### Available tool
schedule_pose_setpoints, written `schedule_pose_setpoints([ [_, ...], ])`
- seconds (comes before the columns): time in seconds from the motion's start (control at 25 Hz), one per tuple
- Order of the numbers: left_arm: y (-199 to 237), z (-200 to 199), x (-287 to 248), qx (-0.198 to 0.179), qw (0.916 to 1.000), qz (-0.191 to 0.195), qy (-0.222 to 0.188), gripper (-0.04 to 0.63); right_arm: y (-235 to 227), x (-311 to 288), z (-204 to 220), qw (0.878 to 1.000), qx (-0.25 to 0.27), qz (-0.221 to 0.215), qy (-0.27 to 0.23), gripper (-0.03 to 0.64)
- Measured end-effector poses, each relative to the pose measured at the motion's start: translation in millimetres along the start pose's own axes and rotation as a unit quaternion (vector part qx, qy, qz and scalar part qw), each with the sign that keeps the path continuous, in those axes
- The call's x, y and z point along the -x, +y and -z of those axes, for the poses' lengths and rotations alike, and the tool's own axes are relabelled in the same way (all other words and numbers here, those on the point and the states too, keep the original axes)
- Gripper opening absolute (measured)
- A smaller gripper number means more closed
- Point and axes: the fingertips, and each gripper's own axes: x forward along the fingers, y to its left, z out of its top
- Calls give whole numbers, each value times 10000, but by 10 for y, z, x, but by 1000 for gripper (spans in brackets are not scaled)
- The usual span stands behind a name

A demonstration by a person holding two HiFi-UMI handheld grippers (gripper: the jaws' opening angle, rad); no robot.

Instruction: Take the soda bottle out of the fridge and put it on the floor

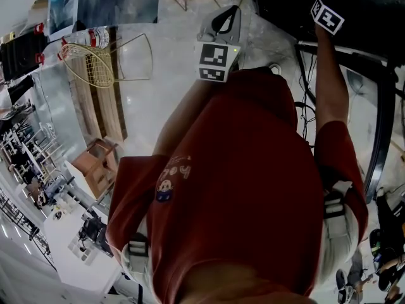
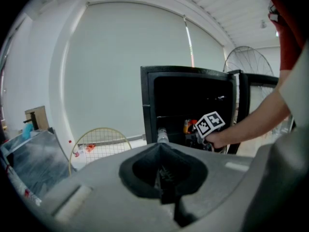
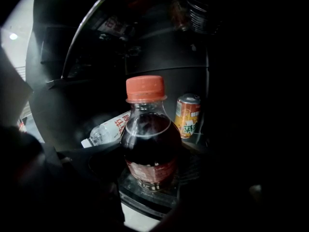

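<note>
Soda bottle: clear plastic bottle of dark soda (image 3: 149, 144), smooth and glossy, with bright highlights on its shoulder.
Cap: orange-red plastic screw cap (image 3: 145, 88), matt, with a ribbed side.
Can: orange metal drink can (image 3: 187, 116), farther right, with a glossy printed skin and a bare silvery rim.
Water bottle: clear plastic bottle lying on the left (image 3: 108, 129), shiny, with a white printed wrapper.
Fridge: black fridge cabinet (image 2: 147, 105), smooth with a dull sheen.
Floor: pale stone-look floor (image 1: 171, 56), polished and reflective.
Shirt: red cloth T-shirt (image 1: 240, 189), matt, softly creased.
Gripper shell: the left gripper (image 2: 162, 177) has a grey plastic body, matt.
Box: small wooden box (image 1: 95, 163), bare light-brown wood, matt.
Frame: yellow oval wire frame (image 1: 95, 65), thin metal.
</note>
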Motion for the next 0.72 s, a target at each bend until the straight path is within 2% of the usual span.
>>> schedule_pose_setpoints([
  [0.36, 38, 65, 32, 49, 10000, 81, 1, -2, 129, 126, 88, 9999, 102, -1, 36, 308],
  [0.72, 41, 90, 129, 104, 9997, 224, -20, -2, 216, 329, 128, 9989, 456, 74, 102, 305],
])
